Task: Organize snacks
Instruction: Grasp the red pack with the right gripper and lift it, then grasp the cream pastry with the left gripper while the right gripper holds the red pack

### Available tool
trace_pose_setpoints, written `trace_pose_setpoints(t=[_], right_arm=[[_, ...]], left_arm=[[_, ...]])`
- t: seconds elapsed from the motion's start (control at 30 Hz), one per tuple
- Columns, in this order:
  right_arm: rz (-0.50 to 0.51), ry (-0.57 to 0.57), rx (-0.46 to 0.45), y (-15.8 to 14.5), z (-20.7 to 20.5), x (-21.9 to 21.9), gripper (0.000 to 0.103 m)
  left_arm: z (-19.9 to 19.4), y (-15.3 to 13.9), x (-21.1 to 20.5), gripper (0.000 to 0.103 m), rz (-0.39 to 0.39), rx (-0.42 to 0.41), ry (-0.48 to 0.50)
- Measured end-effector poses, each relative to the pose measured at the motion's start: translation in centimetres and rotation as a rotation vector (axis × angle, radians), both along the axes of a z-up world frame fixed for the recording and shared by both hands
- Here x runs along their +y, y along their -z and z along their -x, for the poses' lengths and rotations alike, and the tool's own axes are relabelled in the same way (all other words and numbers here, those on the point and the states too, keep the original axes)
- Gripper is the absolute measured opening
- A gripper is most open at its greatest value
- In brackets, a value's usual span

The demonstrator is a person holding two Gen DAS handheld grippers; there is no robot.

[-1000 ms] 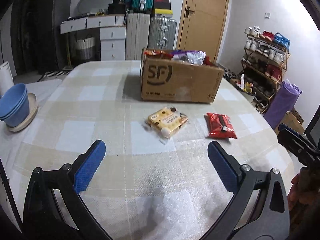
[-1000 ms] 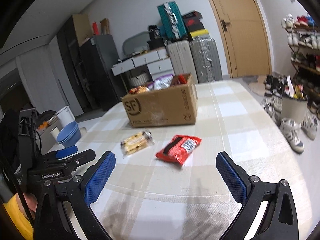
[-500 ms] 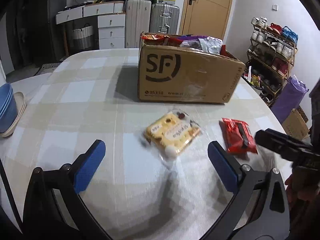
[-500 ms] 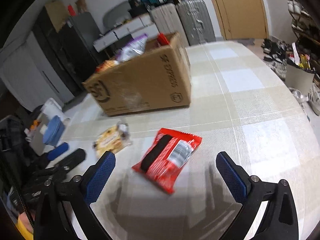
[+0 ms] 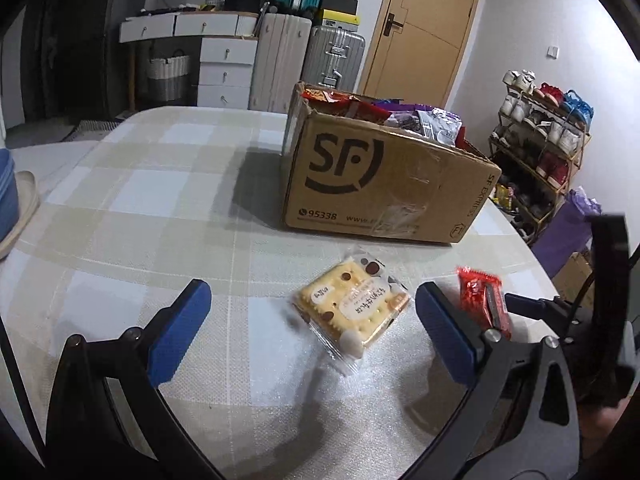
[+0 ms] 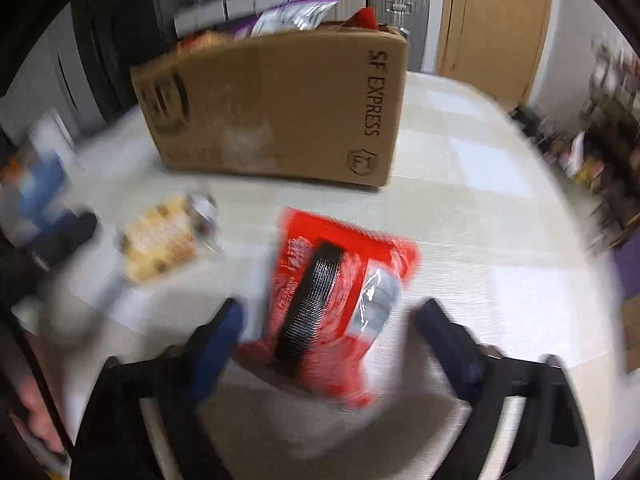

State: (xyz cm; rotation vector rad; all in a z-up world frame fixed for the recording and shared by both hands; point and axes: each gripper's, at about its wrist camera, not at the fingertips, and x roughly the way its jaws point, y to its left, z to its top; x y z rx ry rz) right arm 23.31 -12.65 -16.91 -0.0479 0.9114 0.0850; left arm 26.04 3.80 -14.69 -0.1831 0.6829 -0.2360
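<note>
the red snack packet (image 6: 332, 304) lies flat on the checked worktop (image 5: 160, 208), in front of the sf cardboard box (image 5: 384, 184) stuffed with snacks. the right claw (image 6: 328, 328) straddles the packet, its jaws closing but not yet pressing it. the left claw (image 5: 312, 320) is spread wide over the yellow biscuit pack (image 5: 352, 308), not touching it.

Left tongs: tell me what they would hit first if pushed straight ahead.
Probably the yellow cracker packet, lying on the table between and just beyond the open left tongs; depth is uncertain.
</note>
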Motion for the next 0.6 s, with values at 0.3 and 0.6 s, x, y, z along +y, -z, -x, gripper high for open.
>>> trace_pose_setpoints(t=[0.3,0.6], right_arm=[[-0.219,0.023,-0.043,-0.7,0.8,-3.5,0.044],[-0.513,-0.021,-0.167,-1.8,3.2,-6.8,0.044]], left_arm=[[-1.4,1.5,0.4,0.102,0.022,0.106,0.002],[-2.4,1.3,-3.7,0.101,-0.103,0.119,0.168]])
